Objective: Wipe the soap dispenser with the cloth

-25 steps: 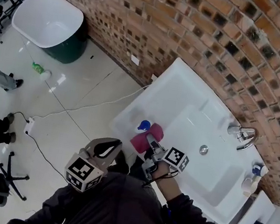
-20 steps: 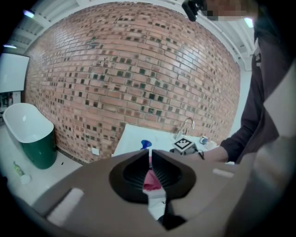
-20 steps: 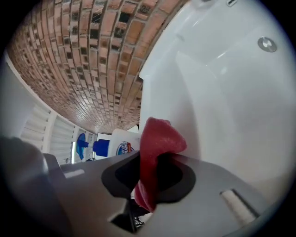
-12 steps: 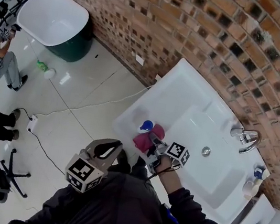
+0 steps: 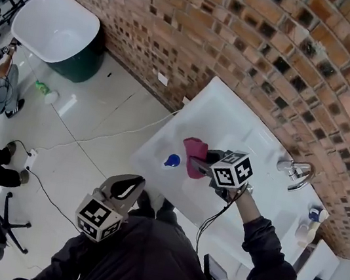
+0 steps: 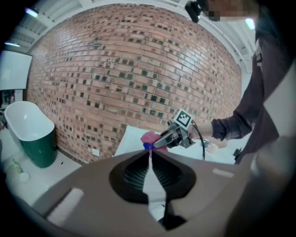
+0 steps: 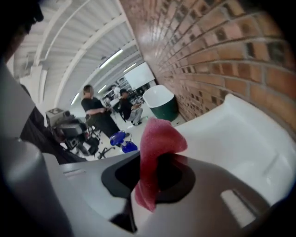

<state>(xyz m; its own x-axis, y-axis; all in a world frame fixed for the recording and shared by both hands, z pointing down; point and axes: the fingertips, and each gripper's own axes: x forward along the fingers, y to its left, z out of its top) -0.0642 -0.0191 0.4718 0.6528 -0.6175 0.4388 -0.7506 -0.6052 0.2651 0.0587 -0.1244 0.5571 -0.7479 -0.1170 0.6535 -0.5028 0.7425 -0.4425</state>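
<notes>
The pink cloth (image 7: 156, 143) is clamped lengthwise in the right tongs (image 5: 195, 164) – its free end flopped past the tips, near the soap dispenser (image 5: 171, 161) – while the left tongs (image 6: 150, 155) are closed on nothing

A dark long-sleeved garment (image 5: 142, 257) is being worn; a grey-brown moulded shell with ribbed black recesses is being presented by the left gripper (image 6: 150, 155); a black-and-white marker cube (image 5: 99, 218) is being carried on each gripper; a black cable (image 5: 211, 218) is being routed from the right gripper (image 5: 198, 166) along the sleeve (image 5: 263, 250).
</notes>
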